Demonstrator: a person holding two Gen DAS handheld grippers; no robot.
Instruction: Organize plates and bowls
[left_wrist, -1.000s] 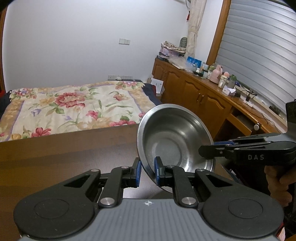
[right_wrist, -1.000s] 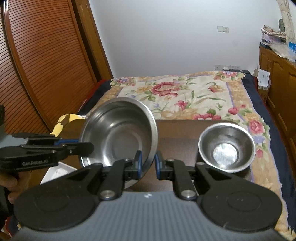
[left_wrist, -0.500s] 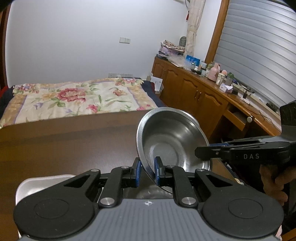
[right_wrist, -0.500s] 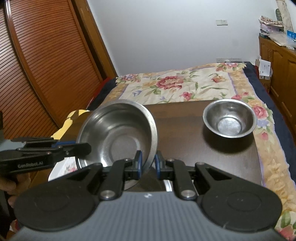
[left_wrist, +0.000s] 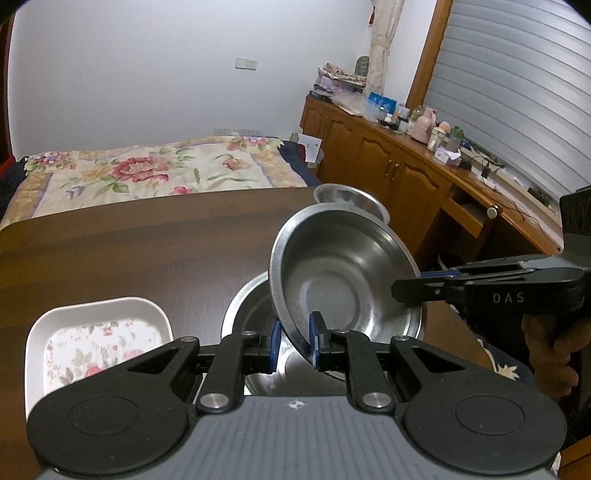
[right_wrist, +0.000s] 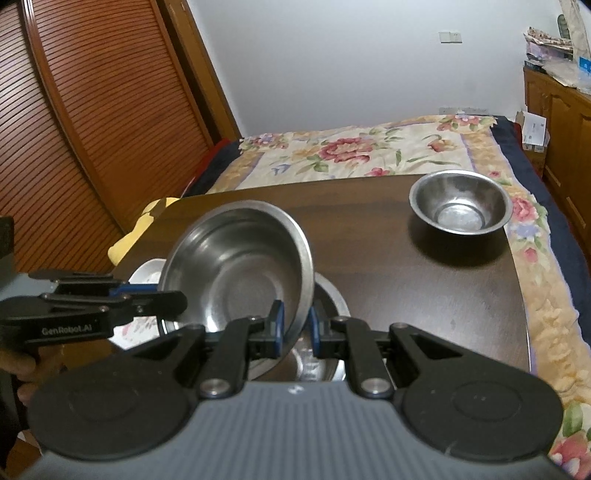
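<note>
A steel bowl (left_wrist: 343, 280) hangs tilted above the dark wooden table (left_wrist: 129, 251), gripped at opposite rims. My left gripper (left_wrist: 294, 339) is shut on its near-left rim. My right gripper (right_wrist: 295, 325) is shut on the other rim (right_wrist: 306, 280) and reaches in from the right in the left wrist view (left_wrist: 406, 291). Just beneath the held bowl (right_wrist: 240, 273) a larger steel bowl (left_wrist: 247, 310) rests on the table, mostly hidden. A small steel bowl (right_wrist: 461, 203) stands at the table's far right corner.
A white rectangular plate with a flower print (left_wrist: 99, 332) lies on the table to the left of the large bowl. Beyond the table is a bed with a floral cover (right_wrist: 351, 151). Wooden cabinets (left_wrist: 388, 173) run along the right, and a slatted door (right_wrist: 92, 110) stands on the left.
Both grippers have carried the bowl forward and slightly down over the table. The large bowl and the white plate have come into view beneath and beside it.
</note>
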